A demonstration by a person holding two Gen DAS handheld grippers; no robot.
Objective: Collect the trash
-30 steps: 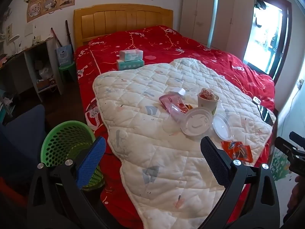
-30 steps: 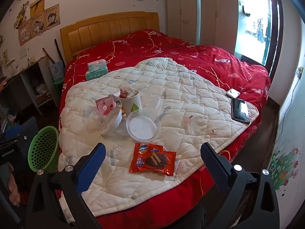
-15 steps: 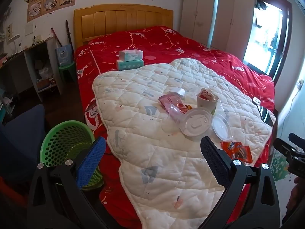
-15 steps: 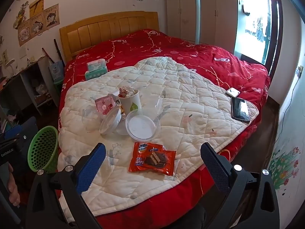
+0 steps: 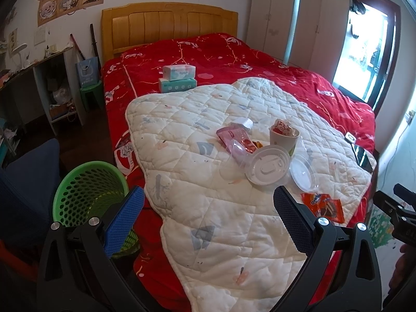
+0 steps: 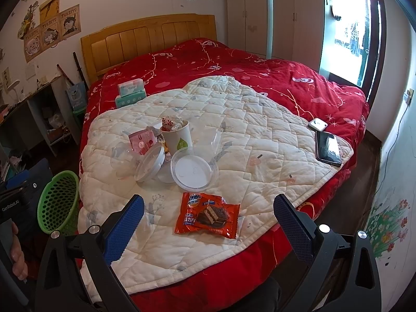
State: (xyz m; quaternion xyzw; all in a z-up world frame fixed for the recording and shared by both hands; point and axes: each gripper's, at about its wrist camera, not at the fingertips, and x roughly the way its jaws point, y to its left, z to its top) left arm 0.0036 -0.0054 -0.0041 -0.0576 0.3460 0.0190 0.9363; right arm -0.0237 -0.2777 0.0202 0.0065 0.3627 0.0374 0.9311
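Trash sits in a loose heap on the white quilt (image 6: pixel 260 135) spread over my red bed (image 6: pixel 286 83), probably laid there to keep crumbs off the bedding. My right claw (image 6: pixel 208 230) is spread wide and holds nothing, hovering above the near edge of the quilt. Just ahead of it lies an orange snack wrapper (image 6: pixel 206 215), apart from the pile and the closest piece to reach. Beyond it are a clear round lid (image 6: pixel 192 173), a second lid (image 6: pixel 150 163) tilted on edge, a paper cup (image 6: pixel 178 137) stuffed with wrappers, and a pink packet (image 6: pixel 141 141). My left claw (image 5: pixel 208 223) is also wide and holding nothing, above the quilt. A green basket (image 5: pixel 85 189) stands on the floor beside the bed, on my left, likely where the trash belongs. A phone (image 6: pixel 328 148) rests near the quilt's far corner.
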